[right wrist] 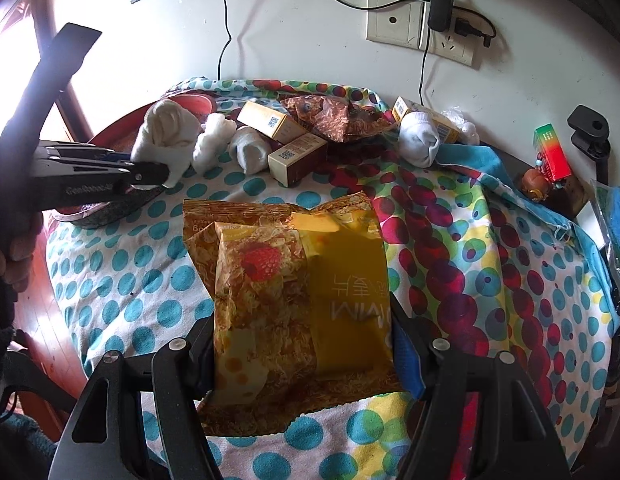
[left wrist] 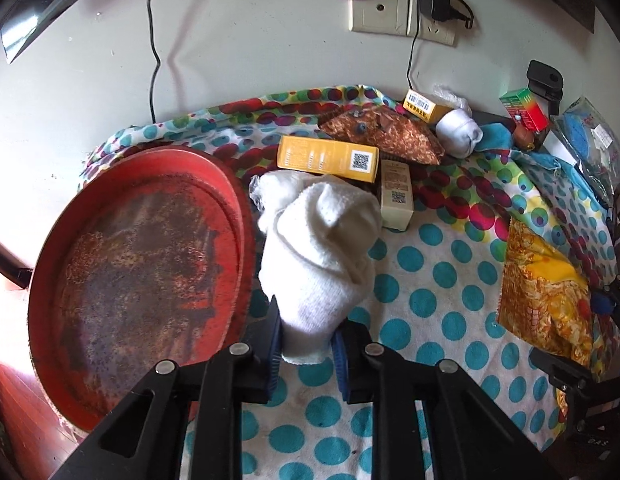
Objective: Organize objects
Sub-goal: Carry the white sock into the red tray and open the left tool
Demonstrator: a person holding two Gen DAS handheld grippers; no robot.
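My left gripper (left wrist: 308, 344) is shut on a rolled white sock (left wrist: 321, 256) and holds it just right of a worn red round tray (left wrist: 130, 280); it also shows in the right wrist view (right wrist: 150, 164) with the sock (right wrist: 166, 132). My right gripper (right wrist: 306, 344) has its jaws around a yellow snack bag (right wrist: 294, 292) lying on the dotted cloth; the bag also shows in the left wrist view (left wrist: 545, 292). Whether the jaws press the bag is unclear.
Behind lie yellow boxes (left wrist: 327, 158), a beige box (left wrist: 397, 196), a brown snack bag (left wrist: 385, 132), more white socks (left wrist: 457, 130) (right wrist: 250, 150), and a green-red box (left wrist: 523, 108). The dotted cloth (left wrist: 429, 280) covers the table. Cables and sockets (left wrist: 389, 12) are on the wall.
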